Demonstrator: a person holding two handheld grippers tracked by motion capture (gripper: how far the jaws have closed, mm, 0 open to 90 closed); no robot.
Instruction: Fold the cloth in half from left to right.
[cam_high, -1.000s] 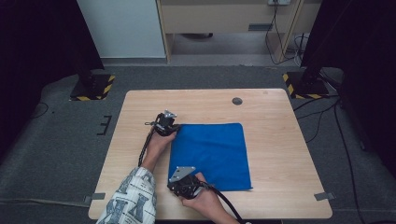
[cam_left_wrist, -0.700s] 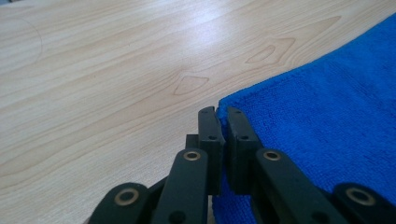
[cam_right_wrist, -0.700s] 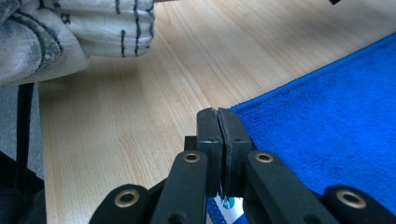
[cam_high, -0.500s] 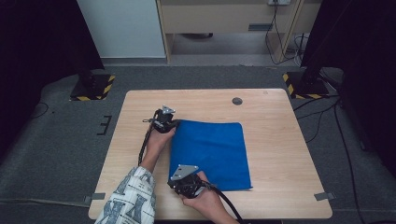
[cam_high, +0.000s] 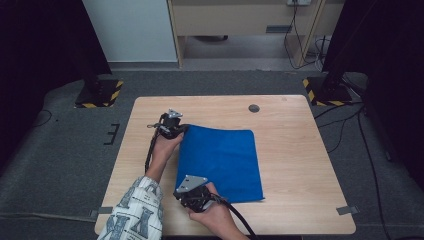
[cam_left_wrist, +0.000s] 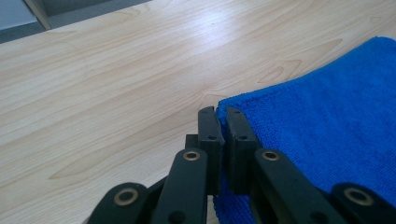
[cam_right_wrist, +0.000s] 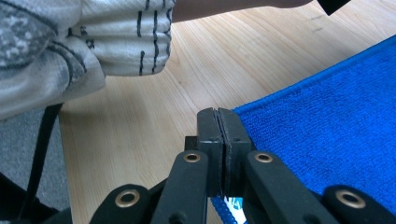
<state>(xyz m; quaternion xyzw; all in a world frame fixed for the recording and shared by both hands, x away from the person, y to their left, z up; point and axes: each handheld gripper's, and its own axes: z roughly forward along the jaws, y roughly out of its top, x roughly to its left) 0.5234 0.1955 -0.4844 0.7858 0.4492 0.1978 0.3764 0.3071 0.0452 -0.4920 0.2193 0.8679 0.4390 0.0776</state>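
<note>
Blue cloth (cam_high: 220, 162) lies flat on the wooden desk (cam_high: 295, 150), left of its centre. Left gripper (cam_high: 172, 126) is clenched on the cloth's far left corner; in the left gripper view its fingers (cam_left_wrist: 210, 135) pinch the blue edge. Right gripper (cam_high: 192, 192) is clenched on the near left corner, with blue hem between its fingers (cam_right_wrist: 209, 133). Patterned sleeve (cam_high: 135, 210) covers the left forearm.

A white sleeve (cam_high: 135, 210) patterned with grey and black is worn; black jaws with brass rivets, grey three-cornered plates and black cables are seen.
</note>
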